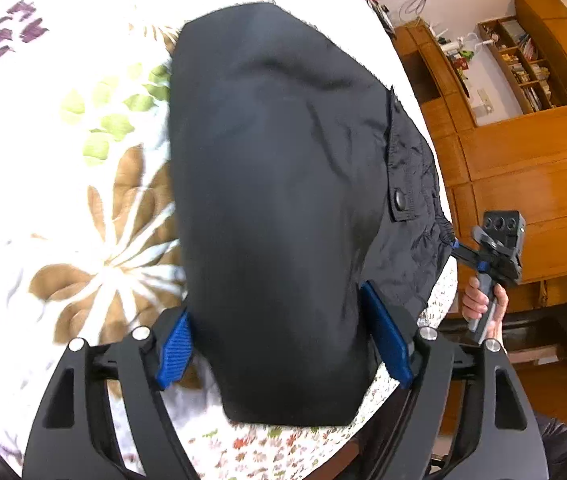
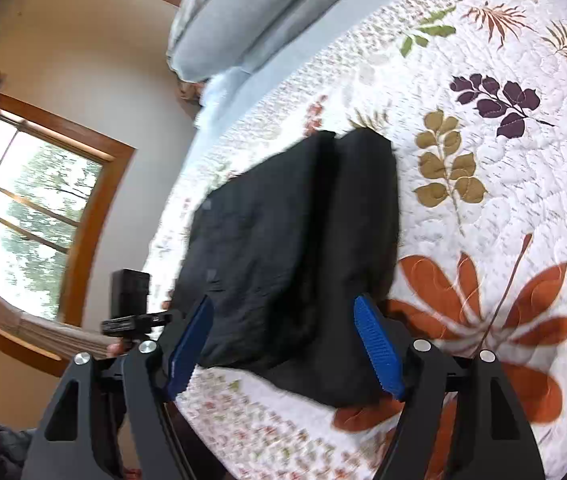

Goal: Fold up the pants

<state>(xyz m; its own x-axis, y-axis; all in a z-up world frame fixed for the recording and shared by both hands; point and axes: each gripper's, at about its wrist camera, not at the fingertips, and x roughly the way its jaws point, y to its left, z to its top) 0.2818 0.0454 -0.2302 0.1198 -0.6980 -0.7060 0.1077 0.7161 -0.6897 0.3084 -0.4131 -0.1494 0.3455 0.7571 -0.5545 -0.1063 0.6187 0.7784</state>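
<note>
The black pants (image 1: 279,184) lie folded into a thick bundle on the floral quilt (image 1: 83,184). A snap button (image 1: 398,200) and the gathered waistband show at the bundle's right side. My left gripper (image 1: 283,344) is open, its blue pads straddling the near end of the bundle. In the right wrist view the pants (image 2: 295,248) lie on the quilt (image 2: 483,184) near the bed's edge. My right gripper (image 2: 283,340) is open, its blue pads on either side of the bundle's near end. The right gripper (image 1: 495,256) also shows in the left view, held by a hand beside the waistband.
Wooden cabinets and shelves (image 1: 523,80) stand beyond the bed's right edge. Grey pillows (image 2: 251,12) lie at the head of the bed. Windows (image 2: 31,216) are in the wall past the bed's left edge. The left gripper's body (image 2: 131,304) shows near that edge.
</note>
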